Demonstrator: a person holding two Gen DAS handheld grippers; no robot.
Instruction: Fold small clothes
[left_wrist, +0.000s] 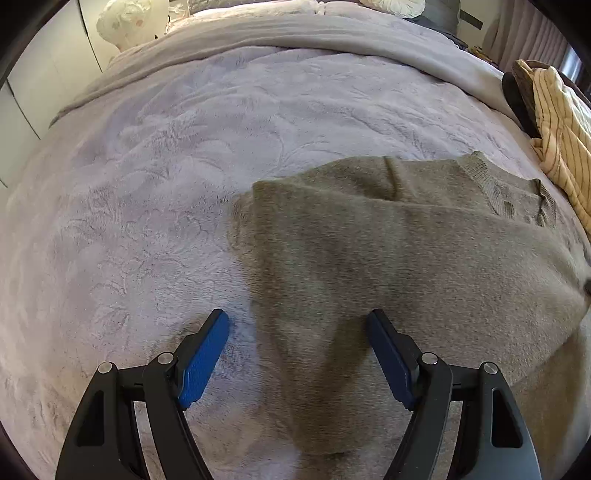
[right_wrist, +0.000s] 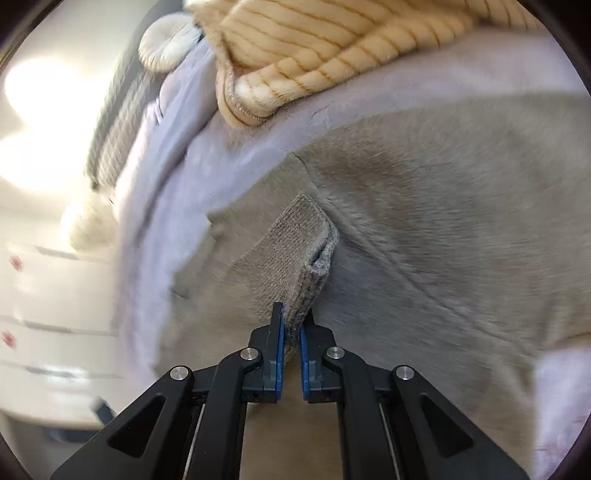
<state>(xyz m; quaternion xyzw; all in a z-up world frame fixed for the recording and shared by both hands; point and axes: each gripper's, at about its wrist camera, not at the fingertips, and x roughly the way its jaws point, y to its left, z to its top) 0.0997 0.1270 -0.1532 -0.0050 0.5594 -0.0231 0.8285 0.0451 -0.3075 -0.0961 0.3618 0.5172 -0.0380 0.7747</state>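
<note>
Through my left wrist camera, my left gripper (left_wrist: 297, 325) hangs with its jaws spread wide, holding nothing, low over the near edge of the grey-brown sweater (left_wrist: 406, 258). One blue pad is over the lilac plush blanket (left_wrist: 166, 166), the other over the knit. The sweater lies on the blanket with one side already turned in: a straight folded edge runs along its left, and a layer lies across the body. Its ribbed neckline (left_wrist: 517, 192) sits at the far right, near a cream striped garment (left_wrist: 561, 147) at the edge of the bed.

Through my right wrist camera, my right gripper (right_wrist: 291, 325) is closed narrow on a ribbed cuff or hem (right_wrist: 291, 258) of the same sweater, the band rising from between the pads. The view is blurred, so I cannot tell which end of the garment this is. The cream striped garment (right_wrist: 332, 44) lies beyond, unfolded.

I judge this sweater partly folded, with at least the fold in my right grip and a final halving left, and the striped garment still waiting.
</note>
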